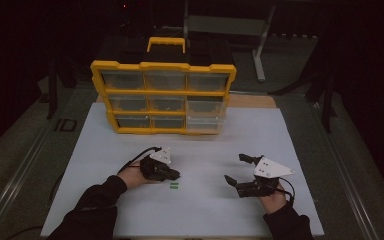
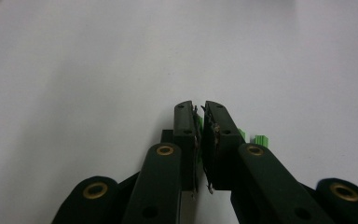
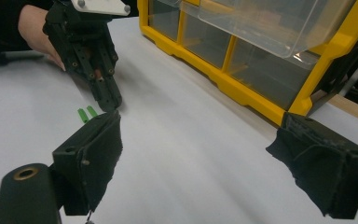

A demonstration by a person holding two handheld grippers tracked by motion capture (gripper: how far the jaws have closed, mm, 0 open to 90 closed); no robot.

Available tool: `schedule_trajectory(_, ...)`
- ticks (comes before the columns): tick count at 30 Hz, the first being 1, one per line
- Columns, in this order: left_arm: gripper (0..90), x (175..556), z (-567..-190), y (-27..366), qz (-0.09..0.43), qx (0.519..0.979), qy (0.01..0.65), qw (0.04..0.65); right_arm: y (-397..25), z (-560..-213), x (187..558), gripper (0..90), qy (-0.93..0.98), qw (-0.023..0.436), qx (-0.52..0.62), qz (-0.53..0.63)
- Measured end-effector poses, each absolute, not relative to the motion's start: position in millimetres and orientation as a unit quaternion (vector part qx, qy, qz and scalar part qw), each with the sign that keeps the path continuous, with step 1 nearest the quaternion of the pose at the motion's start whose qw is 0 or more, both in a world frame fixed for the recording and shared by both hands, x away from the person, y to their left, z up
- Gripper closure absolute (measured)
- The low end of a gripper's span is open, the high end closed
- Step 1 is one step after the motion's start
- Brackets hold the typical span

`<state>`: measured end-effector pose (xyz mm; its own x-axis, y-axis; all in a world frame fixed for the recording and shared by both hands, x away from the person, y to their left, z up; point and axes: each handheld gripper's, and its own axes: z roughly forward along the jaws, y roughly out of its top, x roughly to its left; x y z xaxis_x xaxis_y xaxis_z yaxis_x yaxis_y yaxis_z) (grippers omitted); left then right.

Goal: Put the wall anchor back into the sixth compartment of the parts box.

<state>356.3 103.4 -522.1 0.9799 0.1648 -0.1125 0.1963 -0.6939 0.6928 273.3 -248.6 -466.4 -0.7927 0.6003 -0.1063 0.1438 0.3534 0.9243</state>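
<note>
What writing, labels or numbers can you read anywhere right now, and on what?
"ID": dark letters on the grey floor strip left of the white table, read from the high view; it may be part of a longer mark.
Yellow drawer box: no label can be read on it.
Green pieces by the left claw: no marks to be made out.
Right claw: no writing.

Two green pieces (image 1: 174, 186) — one yellow organizer (image 1: 163, 95) — nine drawers.
</note>
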Motion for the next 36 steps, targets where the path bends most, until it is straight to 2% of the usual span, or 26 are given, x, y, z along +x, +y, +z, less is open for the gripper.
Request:
schedule_trajectory(11,83.6,358,-506,110,-0.018,0.917,0.103,0.385,-249,-465,273,14.0,0.791,0.222,0.234,0.52)
schedule_trajectory(36,83.5,372,-404,118,0.027,0.906,0.065,0.418,-250,-464,273,14.0,0.79,0.221,0.233,0.523)
